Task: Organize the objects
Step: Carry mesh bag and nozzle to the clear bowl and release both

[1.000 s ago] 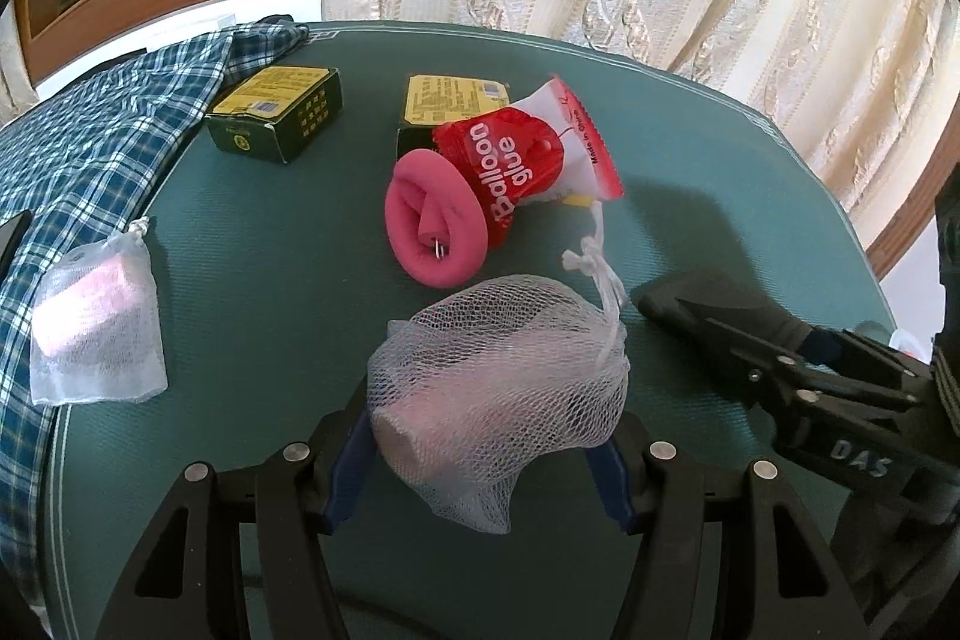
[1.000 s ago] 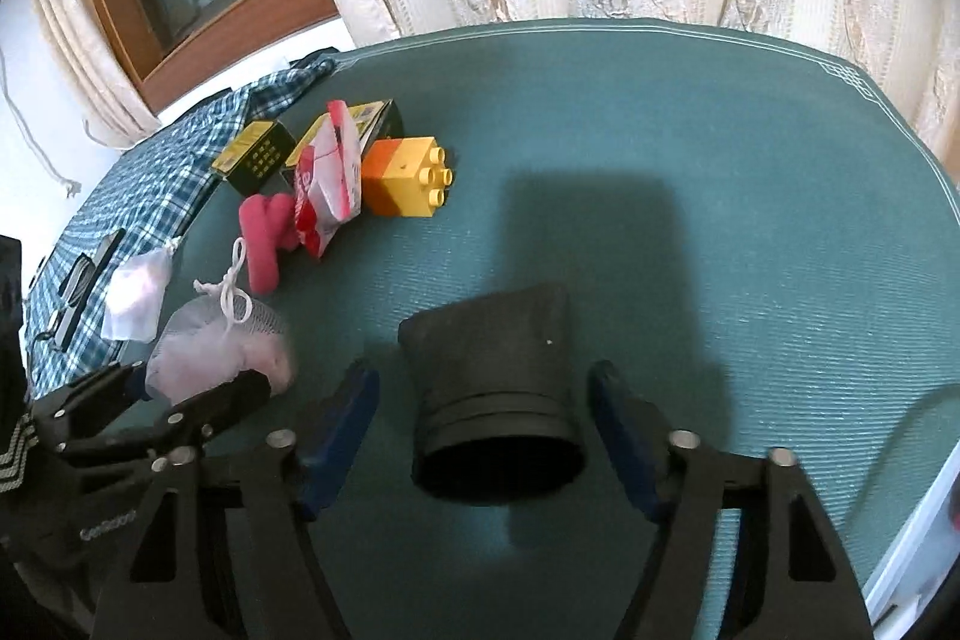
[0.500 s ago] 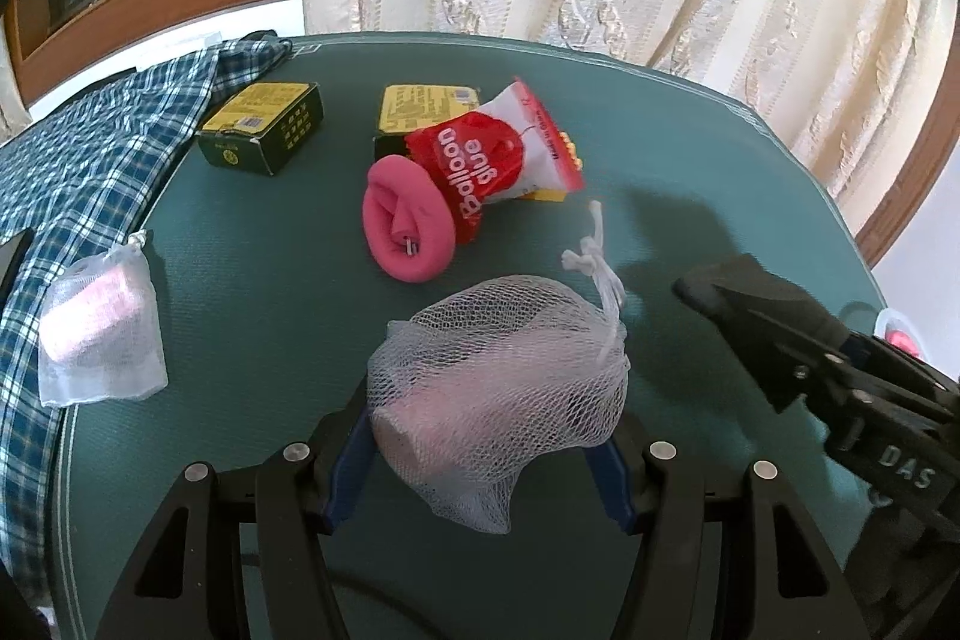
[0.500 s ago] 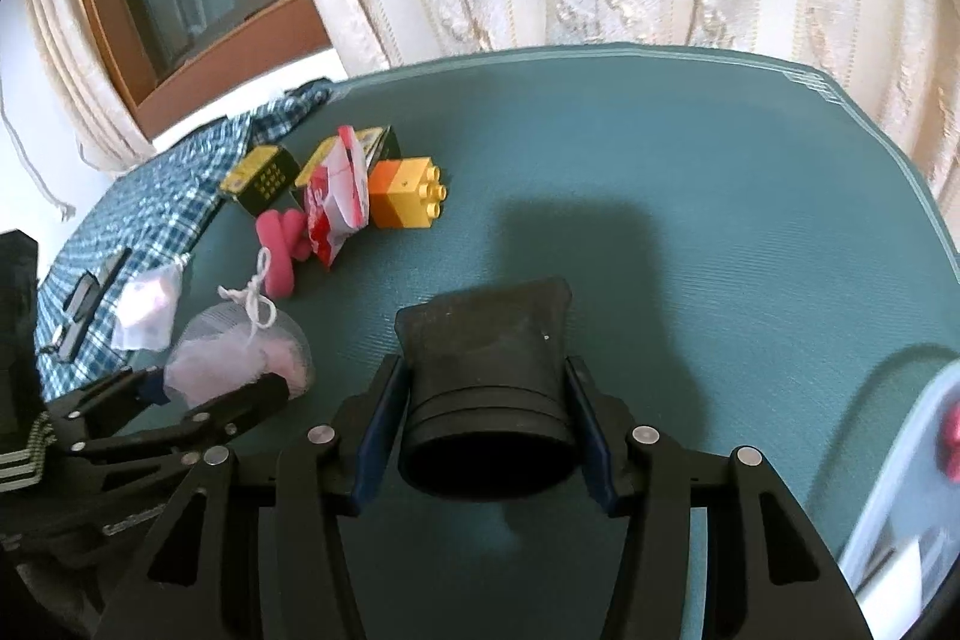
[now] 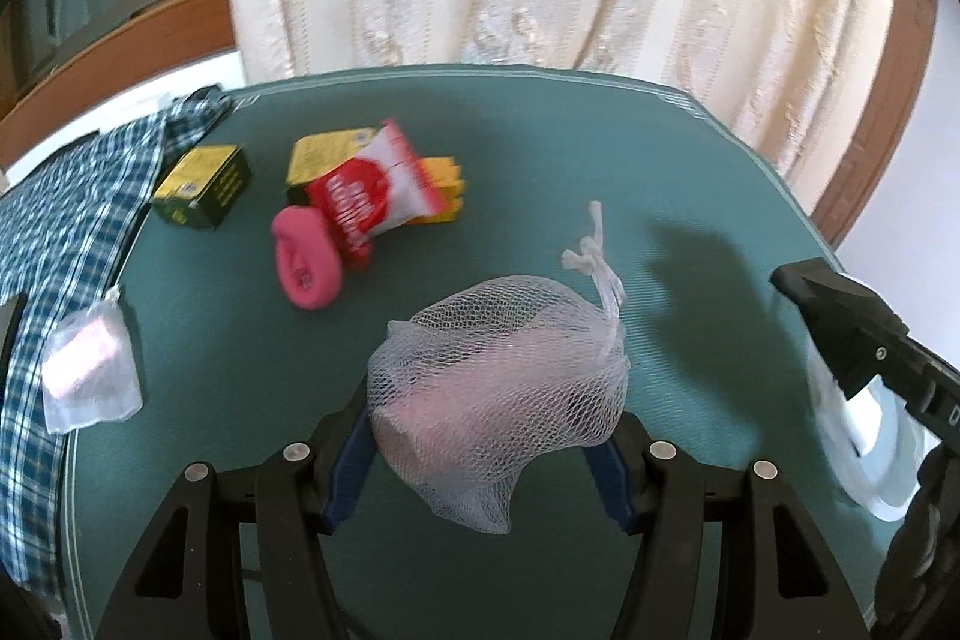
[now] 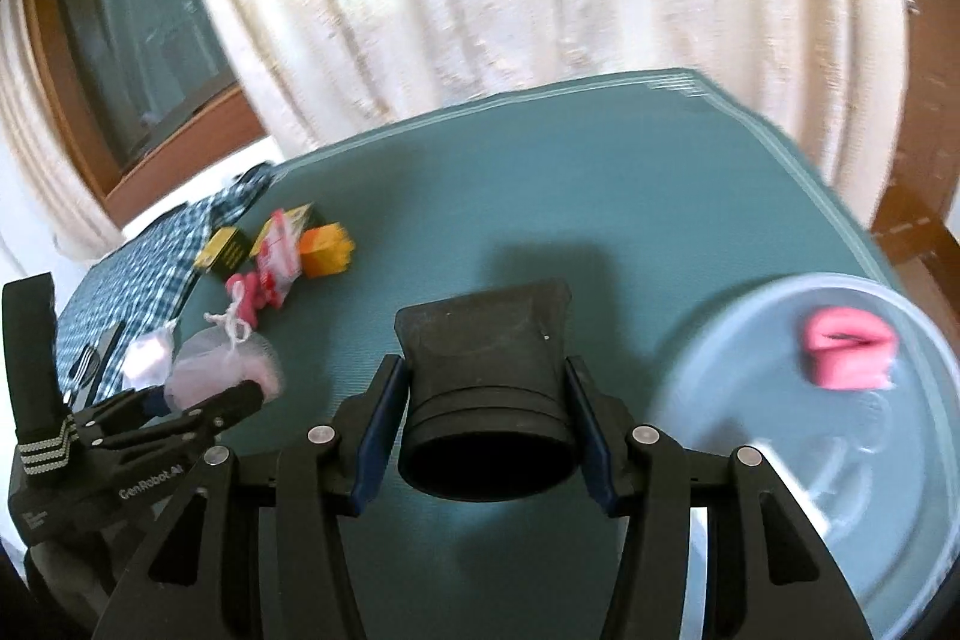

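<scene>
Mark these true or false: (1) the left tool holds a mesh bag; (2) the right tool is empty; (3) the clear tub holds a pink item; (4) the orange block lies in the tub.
1. True: the left tool grips the mesh bag.
2. False: the right tool clamps a black cup.
3. True: a pink item lies in the clear tub.
4. False: the orange block sits on the green table.

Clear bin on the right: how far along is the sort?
Done: one pink item lies in the clear bin. In hand: left gripper holds the mesh bag, right gripper the black cup. Left: green boxes, red packet, orange block.
</scene>
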`<move>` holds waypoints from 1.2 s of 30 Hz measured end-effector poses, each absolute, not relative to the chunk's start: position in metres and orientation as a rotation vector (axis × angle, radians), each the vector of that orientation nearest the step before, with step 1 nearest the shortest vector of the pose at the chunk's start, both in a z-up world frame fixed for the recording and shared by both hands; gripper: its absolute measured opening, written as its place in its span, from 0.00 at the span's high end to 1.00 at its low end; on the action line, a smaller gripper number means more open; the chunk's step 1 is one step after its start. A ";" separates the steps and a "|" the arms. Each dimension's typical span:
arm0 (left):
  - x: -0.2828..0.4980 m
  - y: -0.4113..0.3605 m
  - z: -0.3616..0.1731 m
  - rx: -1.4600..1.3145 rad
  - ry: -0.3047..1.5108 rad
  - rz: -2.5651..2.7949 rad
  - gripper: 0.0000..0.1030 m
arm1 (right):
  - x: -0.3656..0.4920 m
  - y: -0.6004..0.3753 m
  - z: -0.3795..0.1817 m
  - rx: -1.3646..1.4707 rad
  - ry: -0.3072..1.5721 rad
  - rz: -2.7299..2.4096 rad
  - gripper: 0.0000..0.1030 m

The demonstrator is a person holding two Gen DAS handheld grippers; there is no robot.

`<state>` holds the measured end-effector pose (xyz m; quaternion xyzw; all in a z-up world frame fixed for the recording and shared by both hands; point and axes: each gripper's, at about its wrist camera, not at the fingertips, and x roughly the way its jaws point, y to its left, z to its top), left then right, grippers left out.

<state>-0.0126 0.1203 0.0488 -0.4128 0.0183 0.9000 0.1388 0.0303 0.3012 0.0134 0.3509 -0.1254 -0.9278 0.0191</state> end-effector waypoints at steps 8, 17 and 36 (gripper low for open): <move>-0.002 0.169 0.063 -1.137 0.135 2.529 0.37 | 0.065 0.370 0.019 1.092 -0.495 -3.033 0.48; 0.003 0.224 0.071 -1.093 0.208 2.426 0.37 | 0.078 0.429 0.005 1.187 -0.599 -3.098 0.48; -0.011 0.348 0.067 -1.092 0.260 2.137 0.34 | 0.095 0.472 -0.005 1.168 -0.703 -3.112 0.48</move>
